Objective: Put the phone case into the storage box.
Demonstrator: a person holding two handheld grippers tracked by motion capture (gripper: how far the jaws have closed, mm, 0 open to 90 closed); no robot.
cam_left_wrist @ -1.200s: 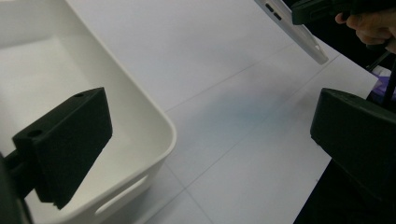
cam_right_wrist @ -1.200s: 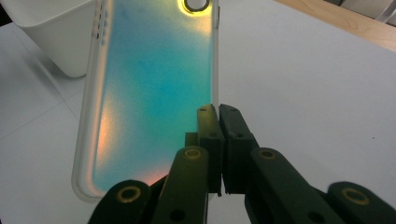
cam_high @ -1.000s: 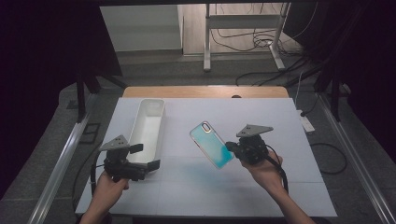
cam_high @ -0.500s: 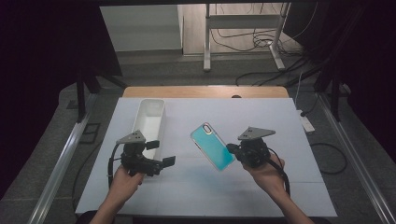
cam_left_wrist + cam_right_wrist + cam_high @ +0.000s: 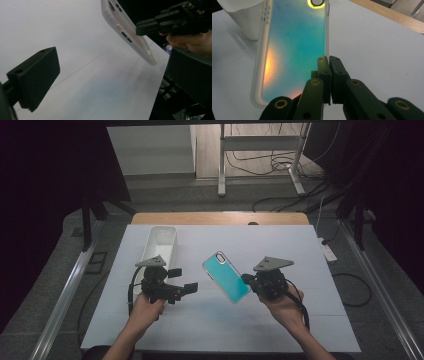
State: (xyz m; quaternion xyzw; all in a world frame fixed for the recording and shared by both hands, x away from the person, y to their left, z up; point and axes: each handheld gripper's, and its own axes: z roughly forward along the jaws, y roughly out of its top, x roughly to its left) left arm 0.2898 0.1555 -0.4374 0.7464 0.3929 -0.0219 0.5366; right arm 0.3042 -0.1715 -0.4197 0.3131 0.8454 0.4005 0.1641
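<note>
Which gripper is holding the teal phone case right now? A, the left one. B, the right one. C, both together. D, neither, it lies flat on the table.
B: the right gripper has its jaws pinched on the edge of the phone case, while the left gripper is apart from it.

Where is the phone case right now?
In the high view the phone case sits mid-table, pinched along one edge by the right gripper, with the white tray to its left and the left gripper nearby.

High view overhead, gripper views close, sharing phone case (image 5: 226, 276)
</note>
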